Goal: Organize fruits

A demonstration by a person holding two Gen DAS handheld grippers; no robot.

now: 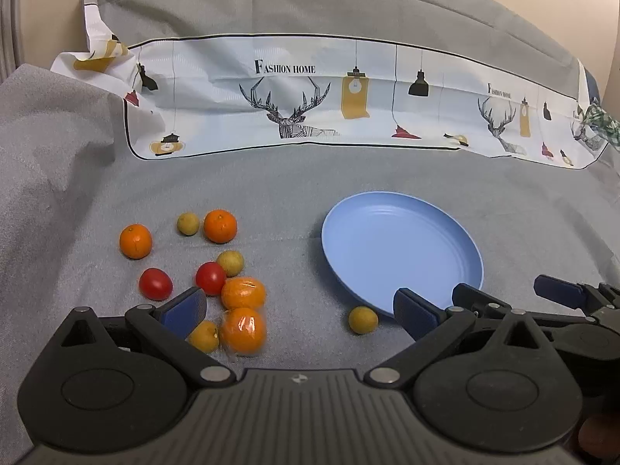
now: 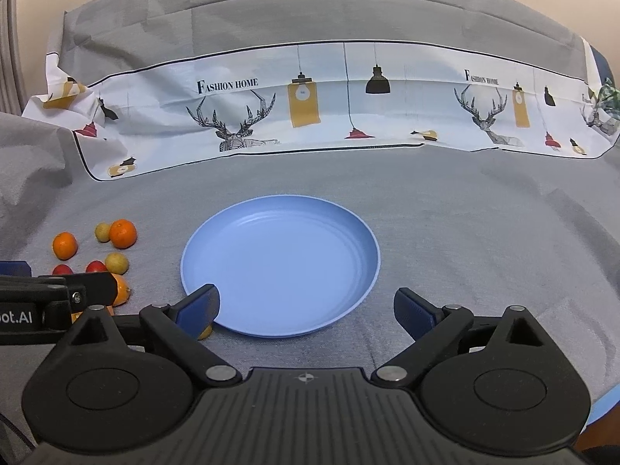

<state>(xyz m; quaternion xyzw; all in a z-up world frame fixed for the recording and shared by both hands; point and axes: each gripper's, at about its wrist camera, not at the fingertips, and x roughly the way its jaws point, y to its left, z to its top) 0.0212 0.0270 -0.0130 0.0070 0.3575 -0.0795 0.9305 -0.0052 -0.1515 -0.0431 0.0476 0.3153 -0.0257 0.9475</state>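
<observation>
The fruits [image 1: 217, 271] lie left of the blue plate [image 1: 403, 248], nearest the left gripper [image 1: 298, 310], both grippers' fingers spread apart and holding nothing.

plate side: your right tongs [image 2: 306, 310] face the bare blue plate [image 2: 329, 232].
fruit side: clustered oranges [image 1: 244, 331] and tomatoes [image 1: 210, 278] crowd your left tongs [image 1: 298, 310].
between: one yellow fruit [image 1: 363, 320] beside the plate rim.
</observation>
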